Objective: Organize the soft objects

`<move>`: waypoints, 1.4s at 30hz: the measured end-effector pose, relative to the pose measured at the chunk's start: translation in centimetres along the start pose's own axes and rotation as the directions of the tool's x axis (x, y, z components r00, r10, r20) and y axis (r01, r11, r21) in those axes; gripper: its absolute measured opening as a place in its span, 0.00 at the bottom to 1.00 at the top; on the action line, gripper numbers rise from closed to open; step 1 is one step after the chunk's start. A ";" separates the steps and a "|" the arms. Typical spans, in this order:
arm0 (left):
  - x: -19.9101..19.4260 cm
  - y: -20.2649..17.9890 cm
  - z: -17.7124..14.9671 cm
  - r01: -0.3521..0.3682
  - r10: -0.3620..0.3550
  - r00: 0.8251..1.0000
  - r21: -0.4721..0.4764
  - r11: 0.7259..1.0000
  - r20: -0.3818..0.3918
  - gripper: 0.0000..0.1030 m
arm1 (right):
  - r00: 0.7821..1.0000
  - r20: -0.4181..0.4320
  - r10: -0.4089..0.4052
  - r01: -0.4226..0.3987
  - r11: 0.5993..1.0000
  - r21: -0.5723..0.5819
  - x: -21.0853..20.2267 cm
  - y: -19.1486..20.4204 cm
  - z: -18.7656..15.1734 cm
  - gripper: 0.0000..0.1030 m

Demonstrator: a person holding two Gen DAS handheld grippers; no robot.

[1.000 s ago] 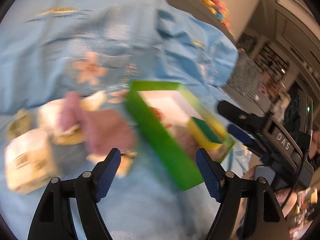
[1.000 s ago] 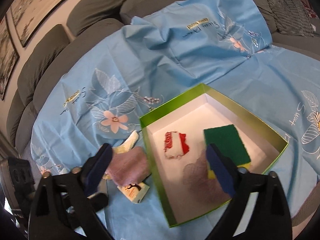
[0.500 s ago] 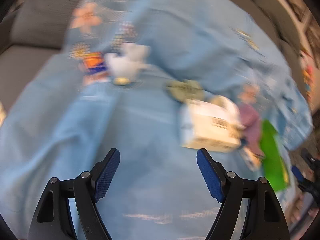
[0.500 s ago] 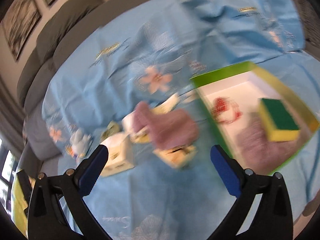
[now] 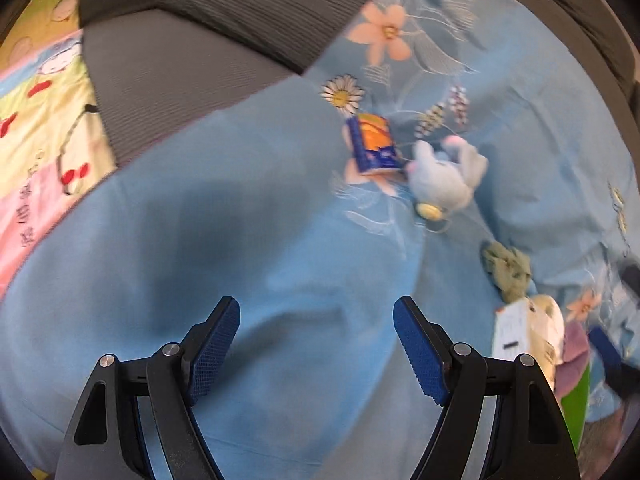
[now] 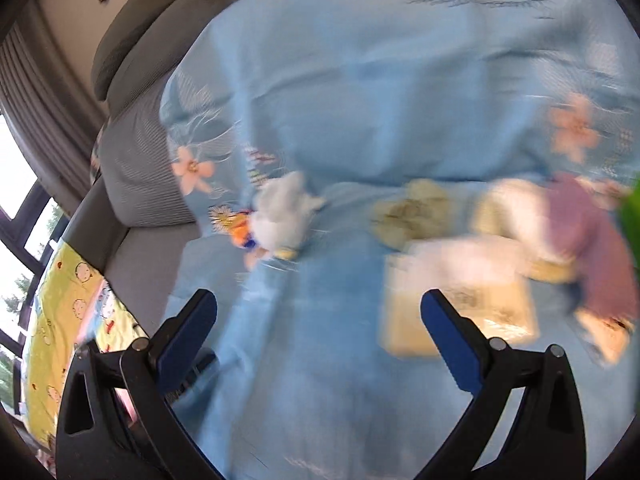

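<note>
My left gripper [image 5: 316, 346] is open and empty above the blue flowered sheet [image 5: 200, 260]. Beyond it lie a pale blue plush toy [image 5: 444, 180], an orange and blue packet [image 5: 374, 142] and an olive cloth [image 5: 508, 268]. At the right edge are a white packet [image 5: 524, 336], a purple cloth [image 5: 574, 364] and the green box edge [image 5: 576, 404]. My right gripper [image 6: 320, 332] is open and empty. The right wrist view is blurred and shows the plush toy [image 6: 280, 216], the olive cloth [image 6: 412, 216], the white packet [image 6: 460, 296] and the purple cloth [image 6: 588, 248].
The sheet covers a grey sofa [image 5: 192, 48]. A yellow and pink cartoon blanket [image 5: 32, 112] lies at the left, also in the right wrist view [image 6: 60, 328]. A window [image 6: 16, 184] is at the far left.
Both grippers have swung left, away from the green box with its sponge and cloths. The plush toy and packet have come into view. Both stay open.
</note>
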State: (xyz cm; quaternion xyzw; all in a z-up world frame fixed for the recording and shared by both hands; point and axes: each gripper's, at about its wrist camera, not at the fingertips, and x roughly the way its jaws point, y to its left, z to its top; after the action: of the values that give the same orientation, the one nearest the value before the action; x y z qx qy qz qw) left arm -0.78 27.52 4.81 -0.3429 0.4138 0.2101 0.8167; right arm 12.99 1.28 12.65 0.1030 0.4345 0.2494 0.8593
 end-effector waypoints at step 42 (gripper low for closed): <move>-2.9 -4.1 -4.1 0.154 -0.136 0.984 0.151 0.977 -0.118 0.77 | 0.979 -0.184 0.090 -0.050 0.977 0.210 -8.1 -7.1 -13.1 0.11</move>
State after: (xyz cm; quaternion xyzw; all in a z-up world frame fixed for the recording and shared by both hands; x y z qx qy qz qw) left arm -2.03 21.60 7.06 -0.3165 0.4464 0.0974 0.8313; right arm 0.92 -9.49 7.65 0.1813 0.5346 0.2426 0.7890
